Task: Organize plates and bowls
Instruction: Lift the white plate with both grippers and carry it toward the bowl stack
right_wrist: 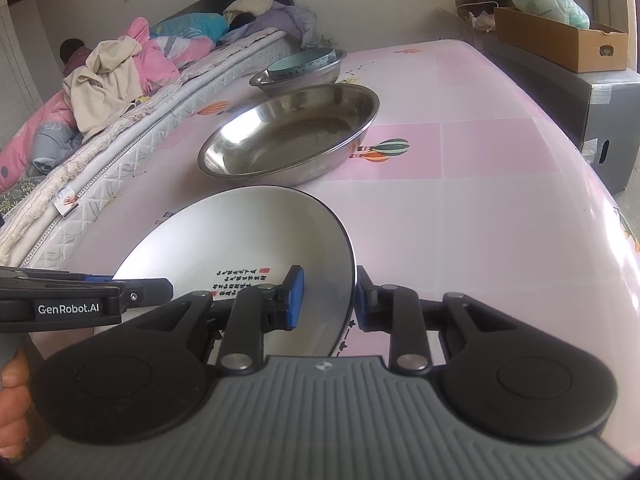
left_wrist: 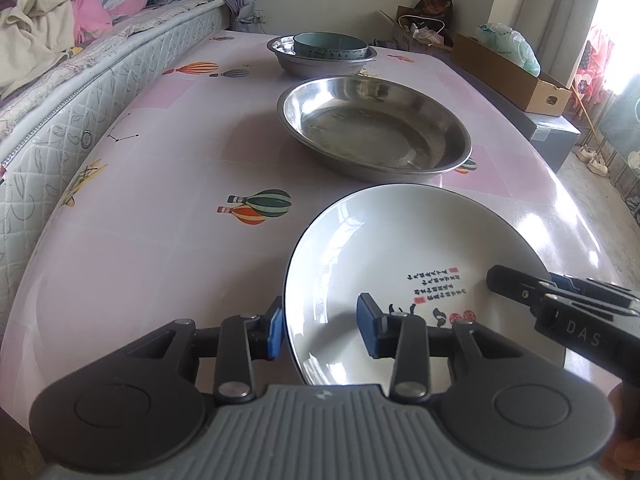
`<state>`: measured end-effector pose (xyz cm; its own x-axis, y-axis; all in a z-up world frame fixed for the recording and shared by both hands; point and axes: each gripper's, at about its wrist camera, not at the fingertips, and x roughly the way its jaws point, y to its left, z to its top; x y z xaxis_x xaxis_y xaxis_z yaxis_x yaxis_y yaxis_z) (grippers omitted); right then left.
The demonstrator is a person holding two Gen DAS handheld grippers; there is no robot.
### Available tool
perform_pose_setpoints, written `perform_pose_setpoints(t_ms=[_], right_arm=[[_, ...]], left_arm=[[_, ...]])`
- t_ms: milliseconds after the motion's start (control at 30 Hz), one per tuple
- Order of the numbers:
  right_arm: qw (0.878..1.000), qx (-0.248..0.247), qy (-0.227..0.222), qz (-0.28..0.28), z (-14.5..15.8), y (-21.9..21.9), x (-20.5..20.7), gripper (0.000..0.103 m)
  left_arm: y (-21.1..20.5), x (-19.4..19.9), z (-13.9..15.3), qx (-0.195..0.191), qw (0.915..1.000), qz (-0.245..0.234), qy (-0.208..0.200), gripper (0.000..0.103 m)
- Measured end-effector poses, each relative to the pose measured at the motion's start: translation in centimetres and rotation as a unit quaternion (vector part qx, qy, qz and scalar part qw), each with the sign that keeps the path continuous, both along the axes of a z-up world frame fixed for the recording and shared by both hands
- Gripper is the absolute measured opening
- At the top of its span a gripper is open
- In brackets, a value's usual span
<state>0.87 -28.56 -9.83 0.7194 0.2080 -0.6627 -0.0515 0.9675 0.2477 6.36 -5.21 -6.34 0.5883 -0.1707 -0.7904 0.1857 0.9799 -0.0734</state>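
A white ceramic plate (left_wrist: 400, 264) with black script and red seals sits near the table's front edge; it also shows in the right wrist view (right_wrist: 240, 236). My left gripper (left_wrist: 322, 330) straddles its left rim, one blue pad outside and one inside, jaws partly apart. My right gripper (right_wrist: 328, 300) straddles its right rim the same way, and shows in the left wrist view (left_wrist: 520, 286). Whether either pad presses the rim is unclear. Beyond stands a wide steel dish (left_wrist: 376, 128), (right_wrist: 292, 136). Farther back a teal bowl (left_wrist: 330, 46) rests inside a steel bowl (left_wrist: 288, 60).
The pink tablecloth (left_wrist: 160, 240) with balloon prints covers the table. A mattress (left_wrist: 80, 92) with bedding runs along the left edge. A cardboard box (left_wrist: 516, 76) with a plastic bag sits on a grey cabinet at the right.
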Motion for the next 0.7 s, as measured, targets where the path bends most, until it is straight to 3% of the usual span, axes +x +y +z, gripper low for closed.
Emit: perform_pose_setpoints(t_ms=[133,700], right_arm=[[1.000,-0.014,-0.002,-0.005,0.2,0.5,-0.2,0.028],[1.000,-0.012,-0.015,-0.013,1.3,0.5,-1.3,0.028]], left_arm=[[-0.4,-0.1,0.2,0.011,0.9999,0.009,0.001,0.038],[0.1,-0.7,1.3,-0.003,0.9998,0.020,-0.002,0.037]])
